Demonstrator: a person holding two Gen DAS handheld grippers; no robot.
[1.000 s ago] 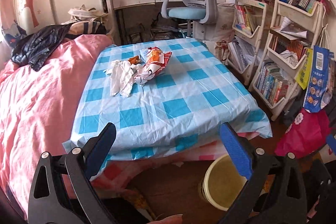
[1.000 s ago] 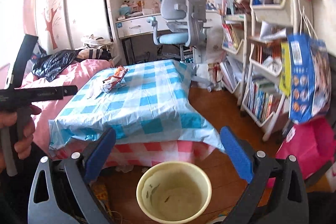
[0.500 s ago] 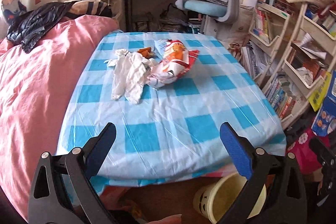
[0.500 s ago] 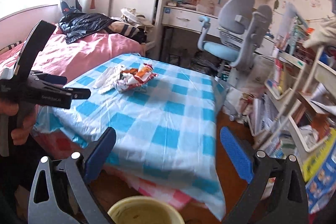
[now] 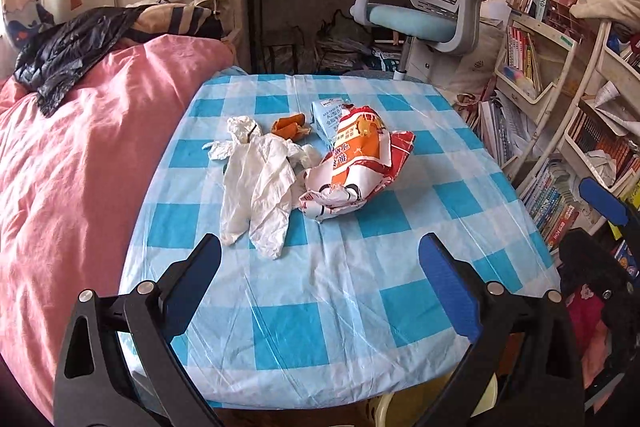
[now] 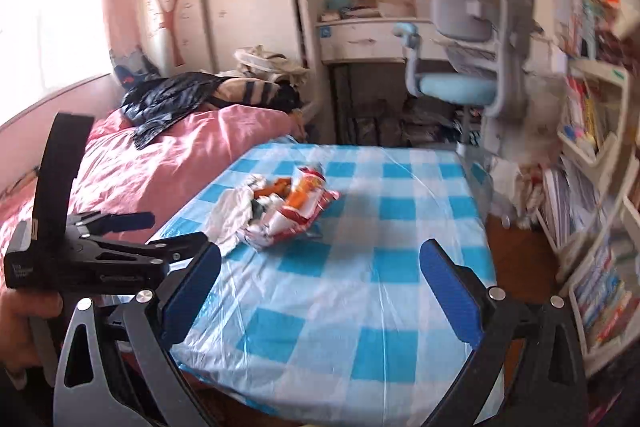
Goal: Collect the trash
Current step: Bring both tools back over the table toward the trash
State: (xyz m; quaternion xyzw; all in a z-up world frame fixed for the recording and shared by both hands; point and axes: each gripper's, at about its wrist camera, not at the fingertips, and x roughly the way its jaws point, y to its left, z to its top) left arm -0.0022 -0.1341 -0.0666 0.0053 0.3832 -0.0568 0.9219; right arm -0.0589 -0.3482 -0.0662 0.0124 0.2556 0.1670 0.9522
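Both tongs gape empty. The crumpled white disposable gloves [image 5: 260, 183] lie just ahead of the left gripper [image 5: 320, 275], long axis running away from it; the right gripper [image 6: 320, 275] hangs farther back.

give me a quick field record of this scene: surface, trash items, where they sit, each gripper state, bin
surface: table under a blue checked cloth, beside a pink bed cover
trash items: crumpled white tissue, red and orange snack bag, orange peel, light blue carton
where they sit: clustered on the far left part of the cloth, touching or overlapping
left gripper: open, empty, short of the pile
right gripper: open, empty, over the near edge
bin: only a pale rim shows below the table edge
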